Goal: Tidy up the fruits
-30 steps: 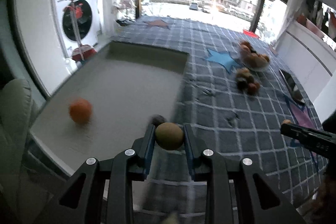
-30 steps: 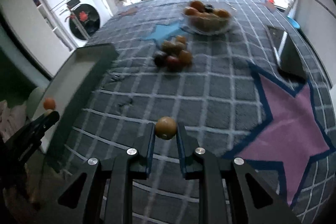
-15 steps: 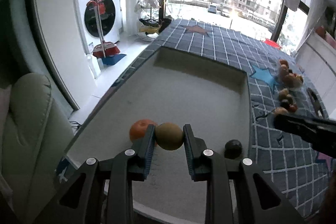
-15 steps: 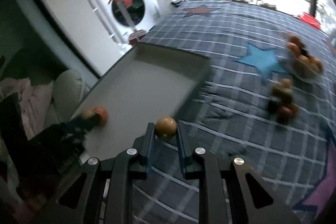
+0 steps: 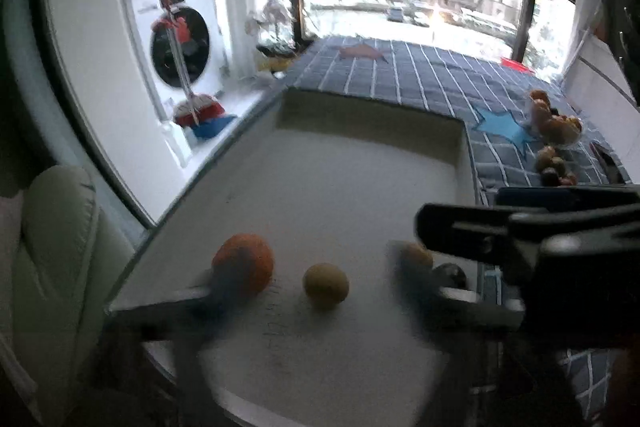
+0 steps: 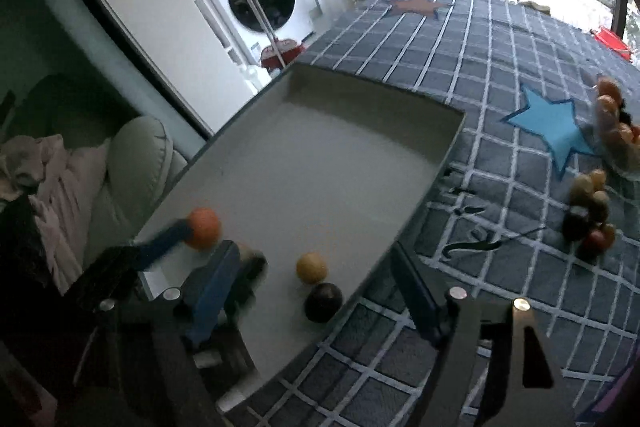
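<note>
- The shallow grey rectangular tray [image 5: 360, 131] lies on the blue checked cloth with star patches [image 6: 500, 67]; its long axis runs away from both cameras toward the window.
- Four fruits lie in the tray, all at its near end and each apart from the others: a round orange fruit [image 5: 244, 267] toward the left wall, a dull yellow-green round fruit [image 5: 325, 285] near the middle, a small tan round fruit [image 6: 312, 267], and a dark purple, almost black round fruit [image 6: 323, 301] just in front of the tan one, close to the right wall.
- None of the fruits shows a clear long axis; all look roughly spherical, so which way they point cannot be told.
- The left hand-held gripper [image 5: 316, 291] is blurred and its jaws are opening; the yellow-green fruit lies on the tray floor between the spread fingers, released, with neither pad on it.
- The right hand-held gripper [image 6: 316, 287] has its jaws opening too; the tan and dark fruits lie between its blue-padded fingers [image 6: 212, 291], not touched by either.
- A clear bowl of orange and dark fruits [image 5: 554, 123] stands far off on the cloth, beside a light blue star patch [image 5: 502, 127].
- A loose heap of small fruits [image 6: 590, 215] lies on the cloth just in front of the bowl, well apart from the tray.
</note>
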Motion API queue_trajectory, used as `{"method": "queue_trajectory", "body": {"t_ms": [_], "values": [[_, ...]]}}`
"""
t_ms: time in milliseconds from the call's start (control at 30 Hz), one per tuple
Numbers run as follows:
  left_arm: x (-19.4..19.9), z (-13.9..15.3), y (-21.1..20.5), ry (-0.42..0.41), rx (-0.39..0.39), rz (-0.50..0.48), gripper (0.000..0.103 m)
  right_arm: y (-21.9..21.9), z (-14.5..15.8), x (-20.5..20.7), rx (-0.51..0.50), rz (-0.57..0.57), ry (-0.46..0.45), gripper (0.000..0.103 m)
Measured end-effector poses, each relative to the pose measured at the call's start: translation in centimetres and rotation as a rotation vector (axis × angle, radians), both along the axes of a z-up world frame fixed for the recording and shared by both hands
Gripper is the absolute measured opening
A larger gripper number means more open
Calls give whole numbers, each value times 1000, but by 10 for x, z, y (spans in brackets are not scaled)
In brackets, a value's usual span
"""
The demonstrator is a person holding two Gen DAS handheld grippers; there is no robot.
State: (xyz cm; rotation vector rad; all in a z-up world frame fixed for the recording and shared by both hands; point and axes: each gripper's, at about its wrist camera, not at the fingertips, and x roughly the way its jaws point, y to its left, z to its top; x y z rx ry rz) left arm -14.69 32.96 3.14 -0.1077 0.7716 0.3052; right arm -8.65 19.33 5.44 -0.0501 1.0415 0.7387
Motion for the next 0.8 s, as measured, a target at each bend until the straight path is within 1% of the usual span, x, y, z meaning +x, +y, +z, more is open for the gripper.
{"method": "queue_trajectory", "body": {"t_ms": [33, 67, 100, 133, 167, 200, 300, 367, 467, 567, 700, 733, 800], "values": [[-3, 3, -1, -20, 17, 13, 100, -5, 3, 0, 3, -7, -7, 83], [-5, 6, -4, -36, 33, 13, 100, -8, 5, 2, 6, -13, -10, 86], [-3, 7, -7, -27, 32, 1, 100, -16, 7, 3, 10, -25, -14, 91], [-2, 8, -9, -14, 25, -9, 100, -22, 8, 5, 11, -37, -15, 92], [0, 8, -10, -7, 18, -15, 100, -29, 8, 6, 11, -55, -14, 96], [1, 9, -12, -2, 11, -21, 100, -39, 8, 7, 12, -76, -13, 103], [4, 15, -24, 2, -15, -52, 100, -73, 5, 11, 33, -136, -5, 103], [7, 21, -36, 1, -30, -80, 100, -91, 4, 13, 31, -184, -10, 103], [11, 28, -61, 4, -49, -134, 100, -130, -3, 16, -3, -280, -23, 103], [19, 26, -92, 16, -67, -200, 100, -173, -16, 20, -80, -389, -36, 103], [32, 11, -137, 50, -22, -259, 100, -226, -33, 16, -171, -523, -61, 103], [37, 4, -150, 57, 2, -264, 100, -238, -36, 14, -176, -547, -61, 103], [43, -5, -161, 56, 31, -256, 101, -257, -43, 11, -193, -590, -66, 103]]}}
